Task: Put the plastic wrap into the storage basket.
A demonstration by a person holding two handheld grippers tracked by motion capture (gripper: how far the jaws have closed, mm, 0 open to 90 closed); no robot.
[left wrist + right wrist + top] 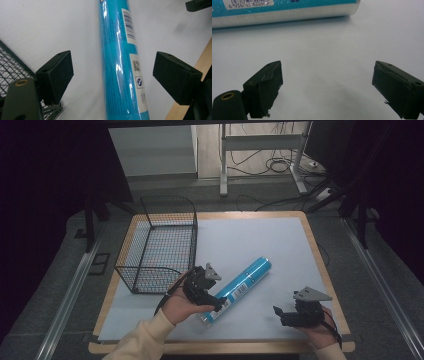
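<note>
The left gripper [212,300] covers the near end of the blue tube [243,282], whose far end is cut off in the left gripper view. Its jaws stand wide apart, one on each side of the tube, not touching it. The right gripper [280,312], also spread wide, rests near the tube. Farther off, the wire basket [157,245] holds nothing on the white mat [260,240]

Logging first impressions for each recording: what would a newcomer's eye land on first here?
The bright blue tube lying slantwise on the white sheet stands out most. The left gripper is over its near end, fingers open on either side and not touching it. The black wire basket sits at the table's left, and the right gripper waits open at the near right.
</note>
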